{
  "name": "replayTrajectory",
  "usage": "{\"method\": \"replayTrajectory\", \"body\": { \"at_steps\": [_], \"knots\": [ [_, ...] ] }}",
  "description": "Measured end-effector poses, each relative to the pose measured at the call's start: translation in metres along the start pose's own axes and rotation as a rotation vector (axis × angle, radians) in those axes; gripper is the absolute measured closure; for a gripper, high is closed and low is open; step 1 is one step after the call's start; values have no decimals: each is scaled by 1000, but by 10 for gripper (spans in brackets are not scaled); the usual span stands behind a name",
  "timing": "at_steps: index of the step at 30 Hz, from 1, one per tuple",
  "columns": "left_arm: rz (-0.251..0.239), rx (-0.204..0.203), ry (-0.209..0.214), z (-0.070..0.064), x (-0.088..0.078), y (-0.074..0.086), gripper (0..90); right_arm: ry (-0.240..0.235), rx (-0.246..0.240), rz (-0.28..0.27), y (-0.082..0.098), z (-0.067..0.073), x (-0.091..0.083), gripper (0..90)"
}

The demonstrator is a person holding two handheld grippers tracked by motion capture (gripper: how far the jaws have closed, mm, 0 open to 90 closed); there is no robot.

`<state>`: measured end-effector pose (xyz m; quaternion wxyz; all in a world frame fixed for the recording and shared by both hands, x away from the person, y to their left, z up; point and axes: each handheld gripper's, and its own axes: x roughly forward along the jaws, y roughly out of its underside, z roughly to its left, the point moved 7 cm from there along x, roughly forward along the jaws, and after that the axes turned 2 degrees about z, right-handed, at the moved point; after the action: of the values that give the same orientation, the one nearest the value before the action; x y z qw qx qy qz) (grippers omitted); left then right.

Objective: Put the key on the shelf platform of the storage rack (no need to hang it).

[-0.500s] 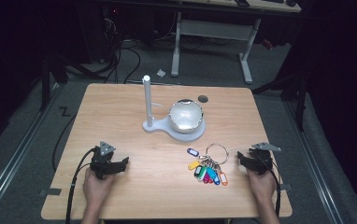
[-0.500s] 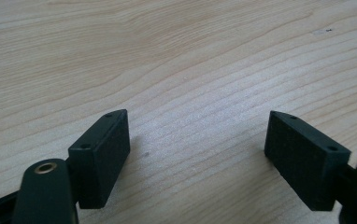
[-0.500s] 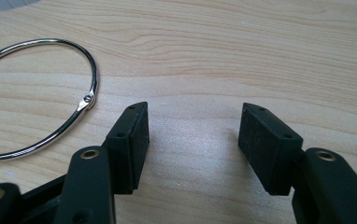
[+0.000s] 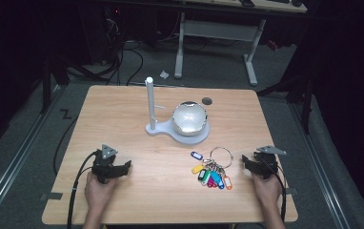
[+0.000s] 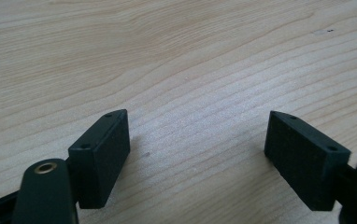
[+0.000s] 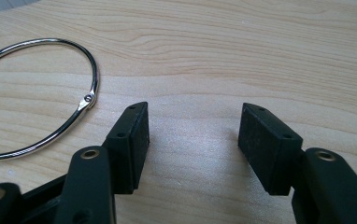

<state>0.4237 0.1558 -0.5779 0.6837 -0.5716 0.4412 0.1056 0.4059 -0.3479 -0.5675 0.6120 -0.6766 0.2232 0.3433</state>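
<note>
A metal ring [image 4: 221, 155] carrying several coloured key tags [image 4: 210, 175] lies on the wooden table [image 4: 123, 109], right of centre near the front. My right gripper [image 4: 245, 162] rests just right of it, open, with bare wood between its jaws. In the right gripper view [image 6: 193, 140] the ring [image 6: 81, 105] curves past the left jaw. A white stand with an upright post [image 4: 149, 102] and a shiny dome [image 4: 188, 117] sits at mid-table. My left gripper [image 4: 126, 166] rests at the front left, open and holding nothing. The left gripper view [image 5: 197, 151] has plain wood between the jaws.
A small dark round hole [image 4: 207, 100] marks the table behind the dome. Black cables trail from both grippers off the front edge. Beyond the table stand a white desk frame [image 4: 216, 31] and floor cables.
</note>
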Motion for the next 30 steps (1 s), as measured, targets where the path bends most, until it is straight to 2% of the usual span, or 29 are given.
{"method": "replayTrajectory", "body": {
  "at_steps": [24, 30],
  "knots": [
    [0, 0, 0, 0, 0, 0, 228, 5, 3, -2, 1, 1, -1, 443],
    [0, -1, 0, 0, 0, 0, 228, 3, 1, -1, 0, 1, 0, 420]
  ]
}}
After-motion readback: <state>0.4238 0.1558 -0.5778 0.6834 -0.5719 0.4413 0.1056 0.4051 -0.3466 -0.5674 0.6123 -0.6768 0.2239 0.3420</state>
